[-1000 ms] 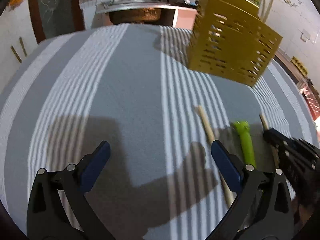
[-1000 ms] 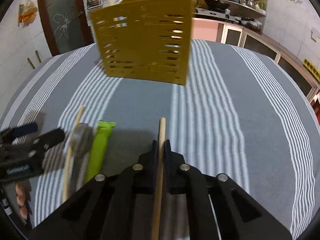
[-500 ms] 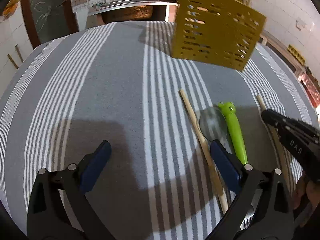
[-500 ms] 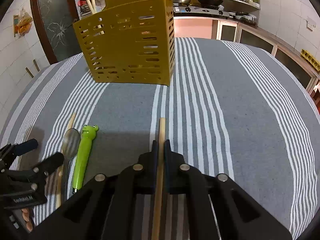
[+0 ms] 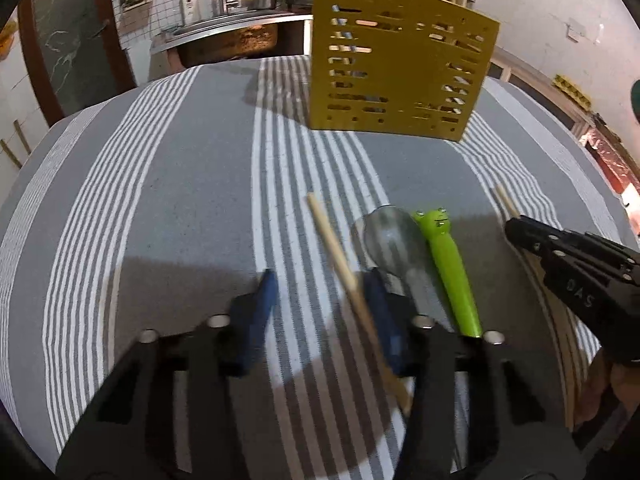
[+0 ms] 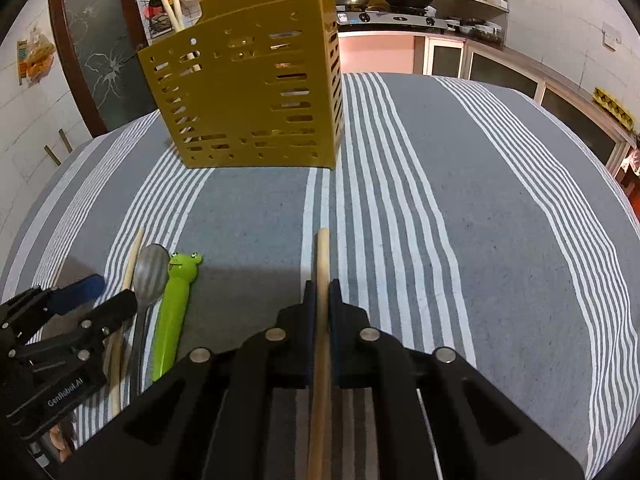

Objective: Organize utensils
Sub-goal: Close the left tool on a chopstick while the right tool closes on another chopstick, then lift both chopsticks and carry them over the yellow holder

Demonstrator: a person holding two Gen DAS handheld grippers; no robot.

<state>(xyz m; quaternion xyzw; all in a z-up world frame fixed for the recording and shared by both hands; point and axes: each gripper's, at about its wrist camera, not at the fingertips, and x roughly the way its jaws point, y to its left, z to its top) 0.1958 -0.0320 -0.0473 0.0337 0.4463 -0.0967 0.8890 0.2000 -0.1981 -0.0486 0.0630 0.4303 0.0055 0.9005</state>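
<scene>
A yellow slotted utensil holder [image 5: 400,72] [image 6: 248,96] stands on the striped cloth with wooden sticks in it. My right gripper [image 6: 322,286] is shut on a wooden chopstick [image 6: 322,264] just above the cloth. It also shows in the left wrist view [image 5: 516,228]. My left gripper [image 5: 322,280] is open, its fingers on either side of a second chopstick [image 5: 332,240] lying on the cloth. A metal spoon [image 5: 394,240] [image 6: 150,272] and a green frog-handled utensil [image 5: 448,264] [image 6: 176,308] lie beside it.
The table is covered with a grey cloth with white stripes [image 6: 460,200]. A sink counter [image 5: 232,32] and a stove with pans [image 6: 400,12] lie beyond the table's far edge.
My left gripper moved right and lower over the chopstick, and its jaws narrowed. The right gripper kept its hold on its chopstick and lifted slightly back from the holder.
</scene>
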